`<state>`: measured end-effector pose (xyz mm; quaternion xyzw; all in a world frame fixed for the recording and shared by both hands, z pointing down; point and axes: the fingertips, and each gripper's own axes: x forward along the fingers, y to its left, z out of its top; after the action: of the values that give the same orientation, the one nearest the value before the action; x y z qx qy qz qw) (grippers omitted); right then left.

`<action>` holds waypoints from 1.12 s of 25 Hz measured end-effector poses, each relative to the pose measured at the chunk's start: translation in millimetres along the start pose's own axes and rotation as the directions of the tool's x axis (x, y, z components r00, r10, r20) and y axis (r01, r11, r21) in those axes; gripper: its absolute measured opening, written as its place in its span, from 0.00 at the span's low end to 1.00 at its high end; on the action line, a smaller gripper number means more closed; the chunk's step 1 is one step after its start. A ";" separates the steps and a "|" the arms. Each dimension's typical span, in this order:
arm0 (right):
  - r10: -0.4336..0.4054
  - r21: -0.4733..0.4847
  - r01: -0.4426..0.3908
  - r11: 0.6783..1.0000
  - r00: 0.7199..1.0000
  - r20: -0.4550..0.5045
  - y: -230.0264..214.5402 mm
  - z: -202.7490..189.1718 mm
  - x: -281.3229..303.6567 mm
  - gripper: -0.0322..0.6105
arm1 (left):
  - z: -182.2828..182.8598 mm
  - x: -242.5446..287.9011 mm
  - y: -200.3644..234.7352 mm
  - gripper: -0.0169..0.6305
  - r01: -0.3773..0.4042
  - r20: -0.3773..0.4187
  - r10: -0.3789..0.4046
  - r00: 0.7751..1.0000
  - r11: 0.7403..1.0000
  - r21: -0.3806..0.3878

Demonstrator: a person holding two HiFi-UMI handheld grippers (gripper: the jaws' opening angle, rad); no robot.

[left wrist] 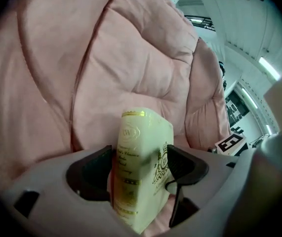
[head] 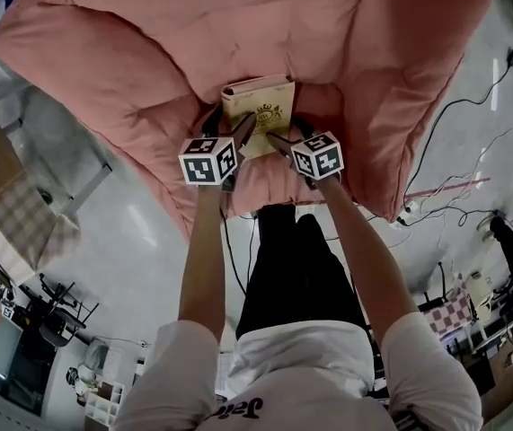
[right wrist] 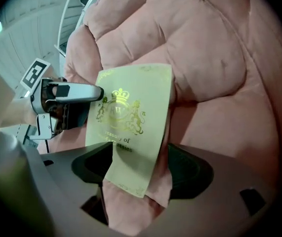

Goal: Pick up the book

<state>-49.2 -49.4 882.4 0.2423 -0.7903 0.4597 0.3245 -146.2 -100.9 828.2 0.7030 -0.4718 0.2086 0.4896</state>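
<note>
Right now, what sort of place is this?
Probably an indoor lab or workshop rather than a home: loose cables trail over a bare floor, cluttered workstations line the edges, and a big pink cushioned seat holds the book.

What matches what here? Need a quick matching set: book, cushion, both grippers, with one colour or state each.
Things
1. book
2. cushion
3. left gripper
4. right gripper

Colour or state
A. pink, quilted
B. open, lower corner of the cover between its jaws
C. cream with gold print
D. open, spine between its jaws

Pairs: 1-C, 2-A, 3-D, 4-B
</note>
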 end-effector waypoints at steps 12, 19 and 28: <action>0.072 0.086 -0.069 0.994 0.997 -0.032 17.2 0.5 3.8 0.56 | 1.9 6.8 -3.5 0.53 0.097 -0.025 -0.099 0.995 0.994 -0.059; 0.026 0.053 -0.026 0.998 1.000 0.000 47.9 6.8 -46.5 0.56 | 10.2 -38.2 -37.4 0.53 0.142 0.031 -0.140 0.990 0.988 -0.069; -0.023 -0.003 0.023 1.000 0.992 0.121 99.0 33.8 -155.0 0.56 | 49.4 -128.1 -129.6 0.51 0.175 0.176 -0.187 0.966 0.981 0.082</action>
<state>-22.4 -20.7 699.6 0.2780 -0.8066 0.4388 0.2820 -102.0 -76.1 646.3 0.7752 -0.4413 0.1132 0.4377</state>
